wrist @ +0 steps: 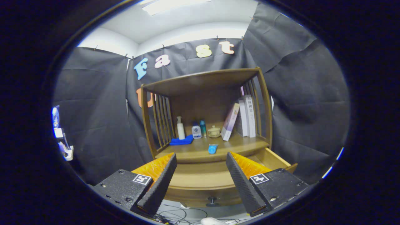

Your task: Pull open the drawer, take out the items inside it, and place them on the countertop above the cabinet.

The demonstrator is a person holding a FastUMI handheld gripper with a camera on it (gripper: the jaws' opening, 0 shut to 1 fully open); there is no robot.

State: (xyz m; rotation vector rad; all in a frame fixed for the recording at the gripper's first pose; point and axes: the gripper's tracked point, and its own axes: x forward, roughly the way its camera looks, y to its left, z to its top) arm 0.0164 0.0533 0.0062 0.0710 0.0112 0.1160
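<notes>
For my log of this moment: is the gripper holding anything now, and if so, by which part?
Nothing is held. The gripper is open, its fingers wide apart above the pulled-out drawer, with only the drawer between them.

Cabinet [206, 82]: one, wooden, with slatted sides.
Drawer [203, 179]: one, pulled open, with one knob [212, 200].
Bottles on the countertop [243, 144]: three, namely a white pump bottle [180, 128], a small white bottle [196, 130] and a teal bottle [203, 128].
Lidded jar [214, 131]: one.
Blue cloth [182, 141]: one.
Small blue item [212, 148]: one.
Books [245, 117]: about three, one leaning.
Gripper [201, 181]: one, two fingers spread apart.
</notes>
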